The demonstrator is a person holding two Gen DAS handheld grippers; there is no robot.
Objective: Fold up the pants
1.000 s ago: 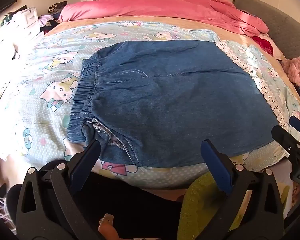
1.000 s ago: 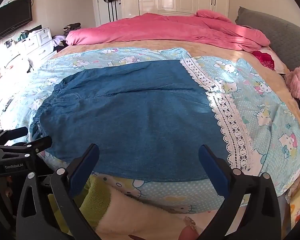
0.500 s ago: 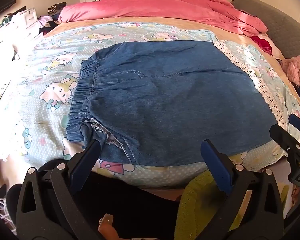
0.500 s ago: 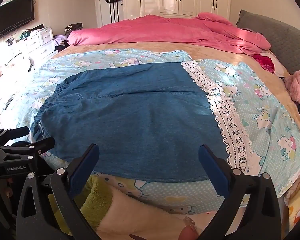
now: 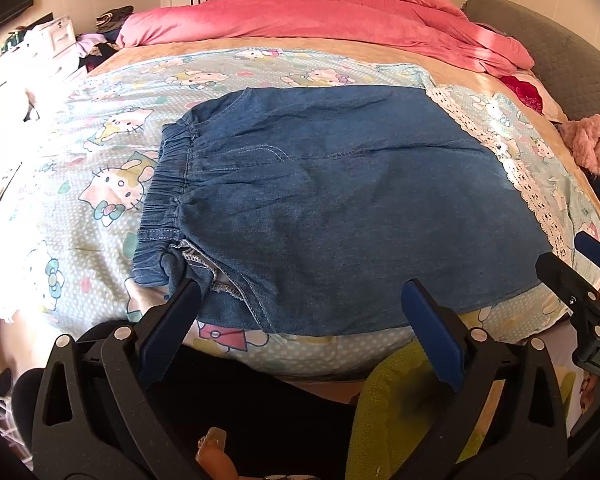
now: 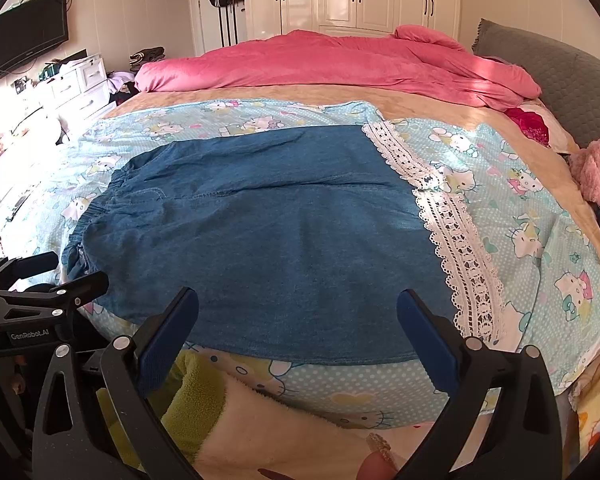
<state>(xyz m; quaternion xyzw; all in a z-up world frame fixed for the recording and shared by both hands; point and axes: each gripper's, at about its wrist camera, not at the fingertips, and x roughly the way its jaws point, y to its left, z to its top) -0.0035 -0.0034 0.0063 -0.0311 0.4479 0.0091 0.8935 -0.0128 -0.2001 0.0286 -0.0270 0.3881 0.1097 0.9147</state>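
Blue denim pants (image 5: 332, 208) (image 6: 276, 232) lie flat across the bed, elastic waistband (image 5: 166, 196) to the left and white lace hem (image 6: 456, 240) to the right. A bit of the waist near the front left corner is turned over, showing its seam (image 5: 204, 268). My left gripper (image 5: 300, 304) is open, hovering just before the pants' near edge at the waist end. My right gripper (image 6: 298, 312) is open too, above the near edge toward the hem end. Nothing sits between either pair of fingers. Each gripper shows at the side of the other's view.
The pants rest on a light blue cartoon-cat sheet (image 6: 540, 232). A pink duvet (image 6: 332, 64) is heaped at the far side, a grey headboard (image 6: 572, 84) and a fluffy pink garment (image 6: 596, 168) at the right. Green and cream fleece (image 6: 204, 396) lies under the grippers.
Both views have tilted up slightly, so the pants sit a little lower in frame. The pants have not moved and both grippers have stayed open.
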